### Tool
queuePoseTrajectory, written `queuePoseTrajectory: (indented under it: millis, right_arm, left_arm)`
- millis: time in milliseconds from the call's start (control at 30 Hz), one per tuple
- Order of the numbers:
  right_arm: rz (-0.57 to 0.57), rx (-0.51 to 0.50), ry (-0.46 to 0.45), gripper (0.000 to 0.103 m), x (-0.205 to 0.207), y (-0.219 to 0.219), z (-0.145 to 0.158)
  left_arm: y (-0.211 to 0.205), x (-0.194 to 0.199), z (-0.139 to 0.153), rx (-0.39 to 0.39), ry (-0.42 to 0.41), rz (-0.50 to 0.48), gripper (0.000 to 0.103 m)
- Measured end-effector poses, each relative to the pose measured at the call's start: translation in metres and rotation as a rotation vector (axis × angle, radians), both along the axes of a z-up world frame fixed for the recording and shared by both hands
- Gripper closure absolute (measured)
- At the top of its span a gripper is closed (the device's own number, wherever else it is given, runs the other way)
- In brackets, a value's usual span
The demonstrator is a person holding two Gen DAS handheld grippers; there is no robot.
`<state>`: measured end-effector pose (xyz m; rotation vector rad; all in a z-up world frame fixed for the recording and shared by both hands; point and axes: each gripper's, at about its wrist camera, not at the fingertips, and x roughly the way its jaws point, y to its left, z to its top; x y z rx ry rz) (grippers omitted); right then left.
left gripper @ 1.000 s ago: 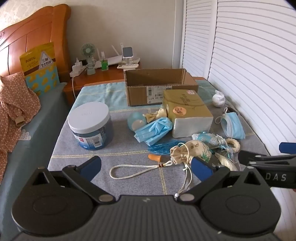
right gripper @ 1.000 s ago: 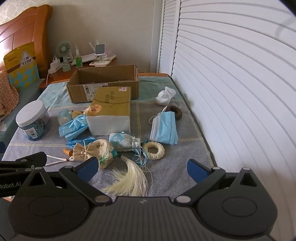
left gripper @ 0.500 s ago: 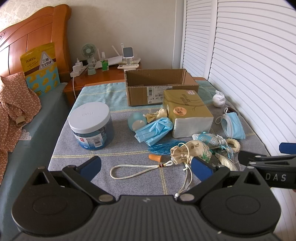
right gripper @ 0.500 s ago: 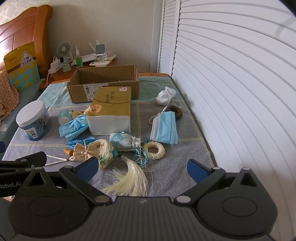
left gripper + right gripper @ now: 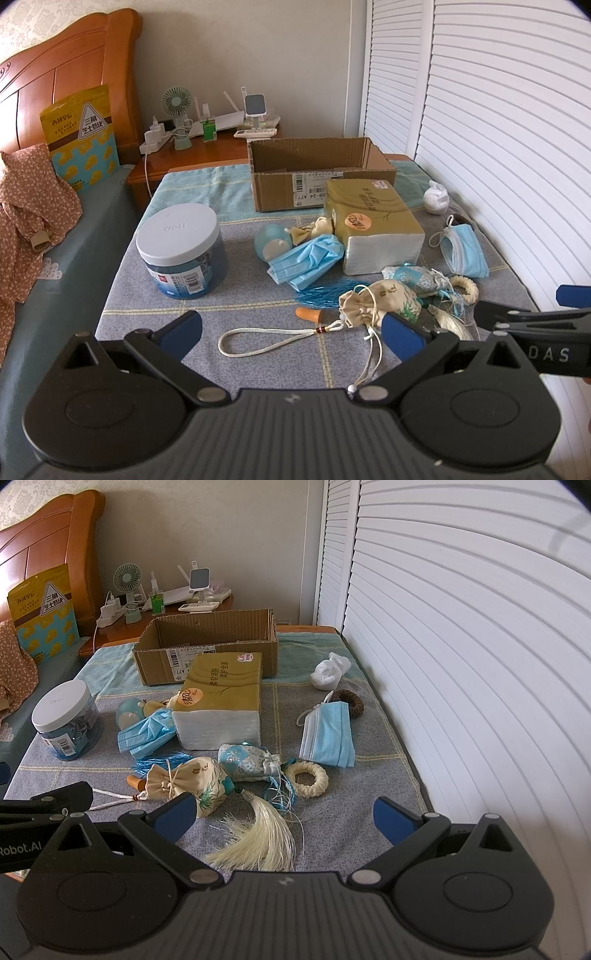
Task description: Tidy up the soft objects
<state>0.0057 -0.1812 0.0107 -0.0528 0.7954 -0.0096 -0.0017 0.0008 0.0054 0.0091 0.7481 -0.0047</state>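
An open brown cardboard box (image 5: 207, 653) sits at the far end of the grey checked table cloth (image 5: 351, 823). Just in front of it lies an olive-wrapped tissue pack (image 5: 221, 698), with a white-lidded blue jar (image 5: 181, 251) well to its left. Nearer lie 2 blue face masks, 1 crumpled (image 5: 306, 260) and 1 flat (image 5: 327, 734), then a cream drawstring pouch (image 5: 192, 779) and a cream woven ring (image 5: 306, 779). The left gripper (image 5: 291, 330) and right gripper (image 5: 282, 812) both hover spread wide, empty.
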Motion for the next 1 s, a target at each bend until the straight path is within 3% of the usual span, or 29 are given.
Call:
queuePoseTrajectory:
  millis: [1000]
  right_arm:
    - [0.001, 0.001, -0.002, 0.0, -0.0004, -0.0005, -0.0002]
  left_arm:
    - [-0.0012, 0.0, 0.002, -0.001, -0.002, 0.0, 0.001]
